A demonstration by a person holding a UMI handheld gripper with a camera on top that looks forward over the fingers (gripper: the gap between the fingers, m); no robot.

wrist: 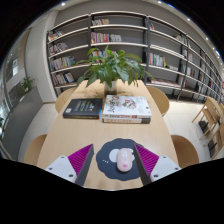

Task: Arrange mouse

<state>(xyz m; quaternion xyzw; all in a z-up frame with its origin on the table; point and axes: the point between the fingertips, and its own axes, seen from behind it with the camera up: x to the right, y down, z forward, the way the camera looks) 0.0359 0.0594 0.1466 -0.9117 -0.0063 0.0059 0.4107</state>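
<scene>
The claw (112, 163) is spread wide, its two fingers (72, 163) with magenta pads reaching forward at either side. Between them lies a white mouse (122, 159), resting on a dark round mouse mat (106, 150) with a clear gap to each finger; neither pad touches it. The mat sits on a light wooden counter (75, 135) that runs away ahead of the claw.

Beyond the mat, further along the counter, two books lie side by side: a dark one (84, 107) ahead and to the left of the claw, and a pale one with a printed cover (126, 106) ahead and slightly to the right. Just past the books stands a leafy green potted plant (112, 66).

Chairs (158, 99) are drawn up along both sides of the counter. Well beyond everything, tall shelves (120, 45) carrying rows of books cover the far wall and continue along the right side of the room.
</scene>
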